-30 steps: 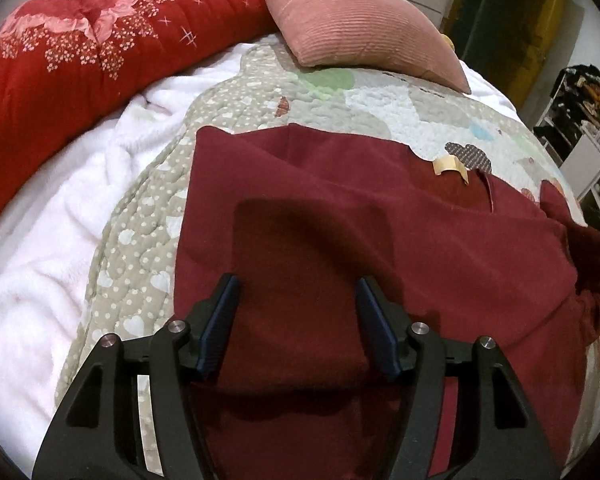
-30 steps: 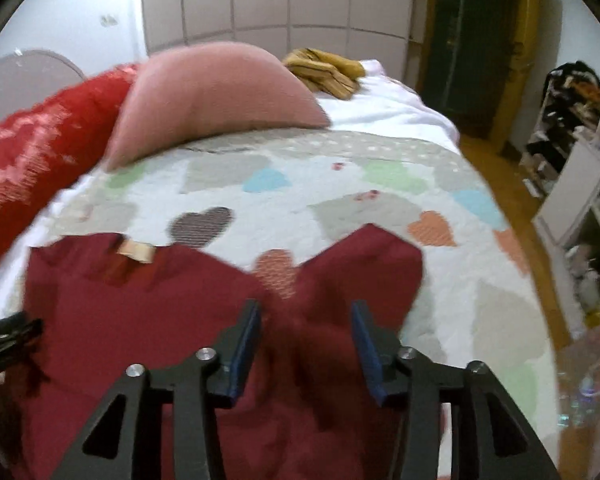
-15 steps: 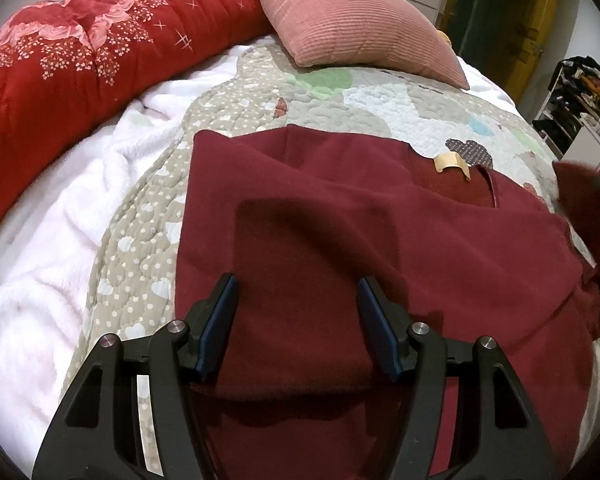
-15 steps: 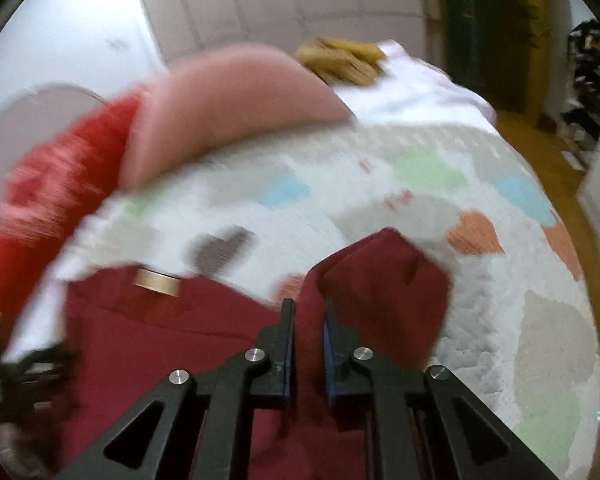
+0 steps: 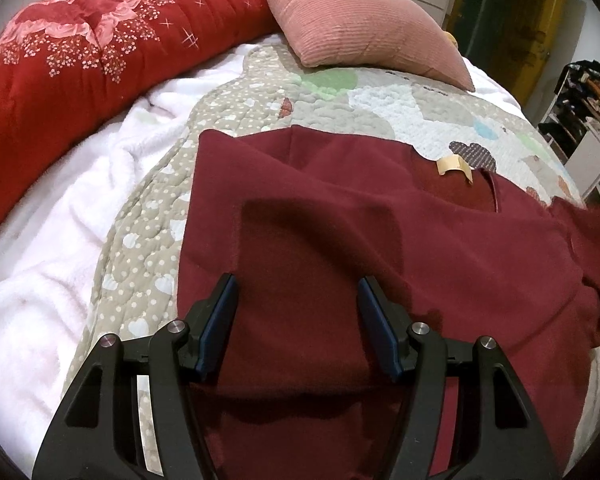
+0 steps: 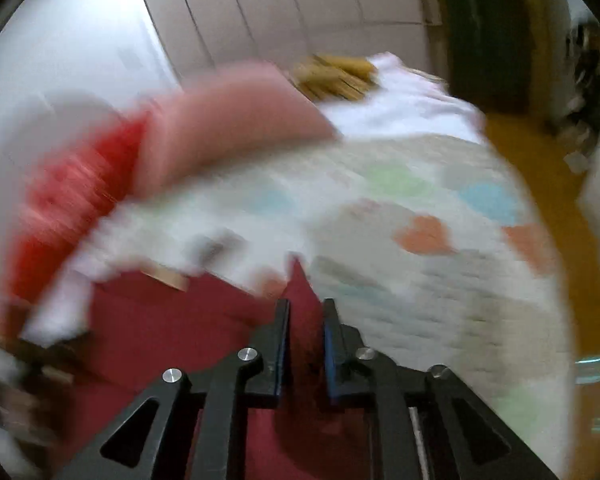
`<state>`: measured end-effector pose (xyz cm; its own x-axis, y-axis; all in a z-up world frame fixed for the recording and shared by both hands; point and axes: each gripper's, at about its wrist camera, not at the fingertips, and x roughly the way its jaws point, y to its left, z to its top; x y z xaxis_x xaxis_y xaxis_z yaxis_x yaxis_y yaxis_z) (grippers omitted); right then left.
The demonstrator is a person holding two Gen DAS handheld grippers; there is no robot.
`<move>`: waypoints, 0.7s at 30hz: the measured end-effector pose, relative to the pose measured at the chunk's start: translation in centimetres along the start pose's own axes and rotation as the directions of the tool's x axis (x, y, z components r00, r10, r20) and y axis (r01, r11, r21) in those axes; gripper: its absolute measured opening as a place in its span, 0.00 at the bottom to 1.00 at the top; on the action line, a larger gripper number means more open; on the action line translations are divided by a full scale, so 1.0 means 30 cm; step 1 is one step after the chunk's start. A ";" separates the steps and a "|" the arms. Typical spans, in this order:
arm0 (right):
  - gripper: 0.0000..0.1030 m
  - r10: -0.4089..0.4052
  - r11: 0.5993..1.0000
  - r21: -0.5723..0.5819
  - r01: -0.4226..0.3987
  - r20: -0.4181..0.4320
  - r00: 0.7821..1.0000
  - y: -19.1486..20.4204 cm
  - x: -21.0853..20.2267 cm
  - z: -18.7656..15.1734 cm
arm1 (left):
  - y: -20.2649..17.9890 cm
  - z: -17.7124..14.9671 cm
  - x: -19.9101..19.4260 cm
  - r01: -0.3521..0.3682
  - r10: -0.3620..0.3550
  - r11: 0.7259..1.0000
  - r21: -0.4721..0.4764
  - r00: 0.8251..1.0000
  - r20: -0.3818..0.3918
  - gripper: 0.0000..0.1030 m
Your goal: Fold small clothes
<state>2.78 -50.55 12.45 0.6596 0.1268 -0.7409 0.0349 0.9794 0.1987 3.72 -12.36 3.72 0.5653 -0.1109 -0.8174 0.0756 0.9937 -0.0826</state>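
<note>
The dark-red knit garment (image 5: 340, 240) lies flat on the heart-patterned quilted bed cover (image 5: 140, 220), near a pink corduroy cushion (image 5: 360, 28). Left tongs (image 5: 296, 312) gape wide above it, unmoved. Right tongs (image 6: 306, 320), wider a second ago, now nearly closed, pinching its sleeve and just reopening slightly.

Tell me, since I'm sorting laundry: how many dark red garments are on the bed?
1: a dark red garment spread on the heart-patterned quilt, below the pink pillow. Others may lie outside the frame.
</note>
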 end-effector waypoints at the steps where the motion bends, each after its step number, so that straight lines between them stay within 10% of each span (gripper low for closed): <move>1: 0.31 -0.101 0.994 -0.036 0.100 -0.027 0.995 0.020 0.033 -0.010 | -0.001 -0.001 -0.001 0.002 -0.002 1.000 0.003 1.000 0.000 0.61; 10: 0.32 -0.003 0.977 -0.211 0.018 0.075 0.997 0.221 -0.090 -0.065 | 0.001 -0.005 0.005 0.003 -0.003 1.000 0.003 1.000 0.010 0.61; 15: 0.32 -0.206 0.933 -0.293 0.207 0.036 0.978 0.269 0.026 -0.090 | 0.002 -0.005 0.002 0.009 -0.009 1.000 0.009 1.000 0.008 0.61; 19: 0.34 -0.396 0.900 -0.132 0.416 0.153 0.905 0.164 -0.036 -0.048 | 0.007 -0.003 0.002 0.017 -0.017 1.000 0.008 1.000 0.007 0.61; 21: 0.34 -0.353 0.927 -0.074 0.368 0.163 0.921 0.130 -0.082 -0.037 | 0.006 -0.004 0.002 0.013 -0.013 1.000 0.007 1.000 0.009 0.61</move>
<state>0.46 -46.87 14.32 0.7180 -0.2541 -0.6480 0.2196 0.9661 -0.1355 3.67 -12.19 3.57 0.5717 -0.1244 -0.8110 0.0886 0.9920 -0.0897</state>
